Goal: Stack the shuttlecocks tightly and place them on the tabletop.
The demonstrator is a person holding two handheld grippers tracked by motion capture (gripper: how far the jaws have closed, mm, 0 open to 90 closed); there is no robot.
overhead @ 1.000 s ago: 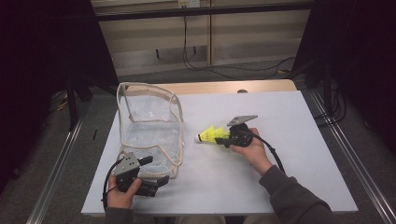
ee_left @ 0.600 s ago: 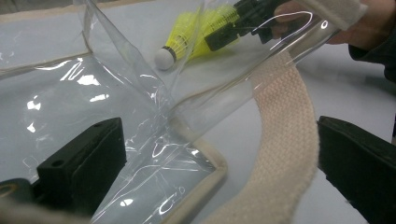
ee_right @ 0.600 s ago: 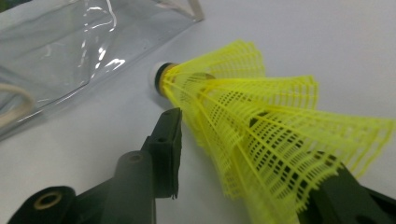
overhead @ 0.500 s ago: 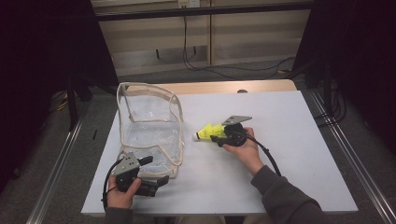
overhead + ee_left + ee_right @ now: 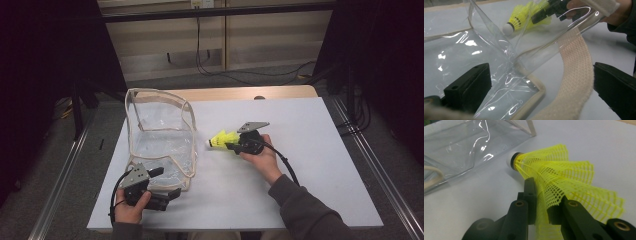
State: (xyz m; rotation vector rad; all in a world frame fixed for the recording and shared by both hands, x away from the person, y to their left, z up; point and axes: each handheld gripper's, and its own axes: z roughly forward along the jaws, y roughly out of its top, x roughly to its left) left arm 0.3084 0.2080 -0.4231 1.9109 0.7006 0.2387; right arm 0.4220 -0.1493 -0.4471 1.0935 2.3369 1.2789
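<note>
Right tongs (image 5: 541, 202) clenched on shuttlecock (image 5: 220, 139) skirt, cork aimed at bag (image 5: 160, 142) just beside, ready for loading; left tongs (image 5: 165, 187) released, straddling bag's strap (image 5: 574, 82) at near corner on worktop (image 5: 310, 125), likely to steady it.

Two grippers are working at the table: the left gripper (image 5: 167, 192) and the right gripper (image 5: 231, 146), each sitting in one of two hands. One yellow shuttlecock (image 5: 220, 139) is showing, with a single white cork tip. One clear plastic bag (image 5: 160, 135) with cream fabric trim is lying on the one white table (image 5: 310, 150). One cable is trailing from each gripper, two in all.
</note>
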